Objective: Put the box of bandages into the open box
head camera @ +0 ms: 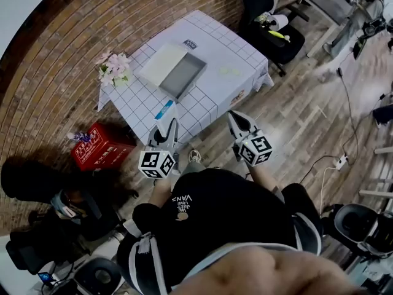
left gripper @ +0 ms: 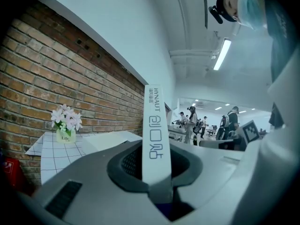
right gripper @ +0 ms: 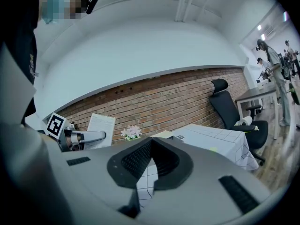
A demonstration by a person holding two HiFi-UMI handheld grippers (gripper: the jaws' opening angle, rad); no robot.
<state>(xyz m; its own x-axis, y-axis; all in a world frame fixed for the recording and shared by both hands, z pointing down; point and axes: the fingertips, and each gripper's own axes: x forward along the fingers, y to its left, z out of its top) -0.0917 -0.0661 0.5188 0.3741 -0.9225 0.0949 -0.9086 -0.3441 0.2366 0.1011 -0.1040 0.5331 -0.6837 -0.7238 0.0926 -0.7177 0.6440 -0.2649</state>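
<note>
Gripping the thin white cardboard box of bandages (left gripper: 153, 135) by its flat faces, my left gripper (head camera: 166, 129) is clamped; I judge it light and crushable. My right gripper (head camera: 238, 123) is closed, empty.

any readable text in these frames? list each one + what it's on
"HYNAUT": narrow side of the box of bandages.
"创口贴": same side, below it; the small print beside "HYNAUT" is blurred.
"Life": flower pot.
"VANS": the person's black top, upside down in the head view; the smaller lines by it are unclear.
Red box print and dark label on the tablecloth: too small to read.
</note>
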